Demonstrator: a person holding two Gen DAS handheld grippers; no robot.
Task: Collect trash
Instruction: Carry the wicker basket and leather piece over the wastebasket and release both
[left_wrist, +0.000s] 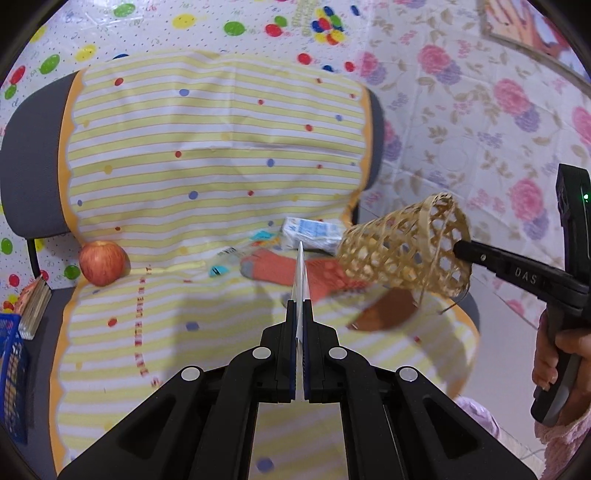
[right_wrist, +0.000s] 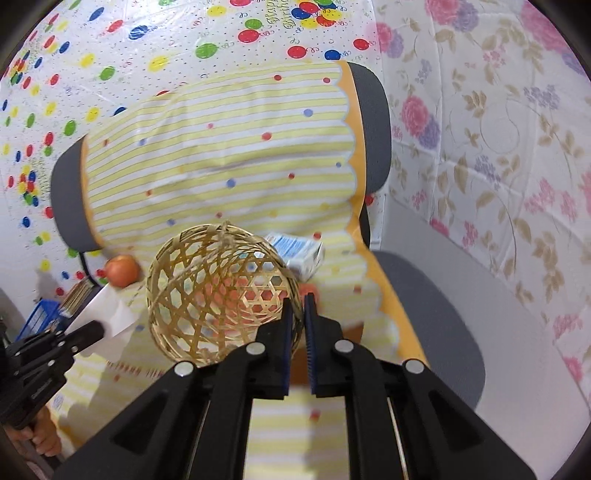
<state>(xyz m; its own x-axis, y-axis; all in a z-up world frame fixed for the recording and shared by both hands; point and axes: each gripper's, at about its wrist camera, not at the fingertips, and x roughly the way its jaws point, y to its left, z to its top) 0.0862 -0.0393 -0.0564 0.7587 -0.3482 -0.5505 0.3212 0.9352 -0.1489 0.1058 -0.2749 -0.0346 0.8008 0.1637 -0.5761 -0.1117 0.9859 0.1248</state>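
item: woven basket (left_wrist: 406, 247), bamboo lattice, open weave, serves as trash bin. loc: held in air just above the striped cloth (left_wrist: 207, 155) on the chair seat, tipped on its side, mouth toward the right gripper.

grip status:
- right gripper (right_wrist: 300, 299): fingers pressed nearly together, pinching the basket rim.
- left gripper (left_wrist: 301, 306): fingers pressed together on a thin white sheet (left_wrist: 301, 266), edge-on in left wrist view, prob. paper scrap; seen flat and white in right wrist view, left of basket.

handling, basket (judged): v. light, semi-stiff, springy; thin strips could crack if squeezed hard. rim is the doubled, strongest band, so best hold pt. one-sided rim pinch lets it swing/tilt, so keep mouth up before loading.

handling, sheet (judged): weightless, floppy, slippery between pads; edge pinch ok, drop it well inside the mouth, lattice gaps too small to lose it.

other items, rel. to basket:
- orange sock (left_wrist: 295, 275): on cloth, just below/behind basket; soft, limp, prob. not trash.
- white-blue carton (left_wrist: 310, 232): on cloth, just beyond basket; light, crushable, take by its sides.
- brown scrap (left_wrist: 384, 314): under basket, blurred, cannot tell what.
- small wrappers (left_wrist: 236, 256): left of sock; thin, slick.
- apple (left_wrist: 102, 263): well left of basket, at cloth edge; firm, rolls.
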